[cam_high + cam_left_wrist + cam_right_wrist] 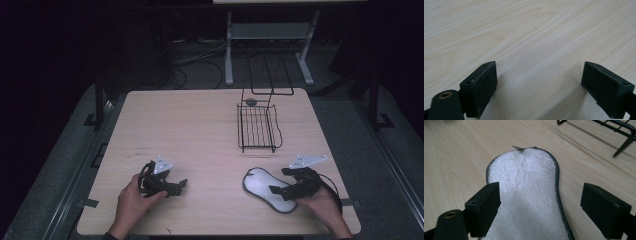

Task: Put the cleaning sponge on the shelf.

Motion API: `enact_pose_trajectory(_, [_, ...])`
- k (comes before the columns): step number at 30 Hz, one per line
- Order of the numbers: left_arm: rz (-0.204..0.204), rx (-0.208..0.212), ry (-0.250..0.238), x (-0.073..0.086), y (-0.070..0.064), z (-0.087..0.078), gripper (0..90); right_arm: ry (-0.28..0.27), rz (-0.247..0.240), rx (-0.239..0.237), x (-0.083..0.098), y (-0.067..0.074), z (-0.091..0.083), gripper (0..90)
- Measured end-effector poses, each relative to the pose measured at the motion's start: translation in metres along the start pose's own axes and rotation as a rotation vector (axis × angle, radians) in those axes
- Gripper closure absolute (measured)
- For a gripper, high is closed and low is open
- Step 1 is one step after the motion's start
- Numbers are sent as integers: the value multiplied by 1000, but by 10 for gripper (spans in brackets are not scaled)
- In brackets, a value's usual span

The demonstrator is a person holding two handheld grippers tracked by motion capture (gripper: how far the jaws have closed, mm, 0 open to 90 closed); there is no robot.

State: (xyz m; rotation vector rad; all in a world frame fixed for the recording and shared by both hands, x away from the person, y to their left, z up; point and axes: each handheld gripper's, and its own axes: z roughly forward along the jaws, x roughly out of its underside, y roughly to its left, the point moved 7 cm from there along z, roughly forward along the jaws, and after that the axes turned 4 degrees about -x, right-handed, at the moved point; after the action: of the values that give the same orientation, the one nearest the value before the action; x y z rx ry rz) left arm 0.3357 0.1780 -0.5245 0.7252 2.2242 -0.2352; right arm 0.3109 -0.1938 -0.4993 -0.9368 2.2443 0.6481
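Lying flat on the pale wooden table (200, 130) is a white insole (267, 189), under the right gripper (281, 191), whose jaws stand apart. Left gripper (181, 185) is open too. The wire rack (258, 127) stands behind; the room is dark.

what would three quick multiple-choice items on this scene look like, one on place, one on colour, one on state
1. Where does the insole lie?
A. inside the wire rack
B. on the table, nearer the person than the rack
C. on the floor

2. What colour is the insole's top?
A. white with a dark rim
B. red
C. yellow

3. How do the right gripper's jaws stand?
A. clamped on the insole
C. shut with nothing in them
B. apart over the insole

Key: 1 B, the high view shows it flat on the table short of the rack. 2 A, the right gripper view shows white terry with a dark edge. 3 B, neither jaw presses it.
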Motion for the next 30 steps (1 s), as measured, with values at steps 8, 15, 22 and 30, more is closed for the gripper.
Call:
enact_pose_trajectory(8, [0, 0, 0, 0, 0, 0, 124, 45, -14, -13, -2, 3, 13, 130])
enact_pose_trajectory(15, [0, 0, 0, 0, 0, 0, 124, 81, -26, -21, 1, 9, 19, 119])
enact_pose_trajectory(22, [0, 0, 0, 0, 0, 0, 124, 116, -39, -16, 4, 10, 25, 112])
enact_pose_trajectory(30, [0, 0, 0, 0, 0, 0, 124, 140, -51, -21, 6, 11, 29, 110])
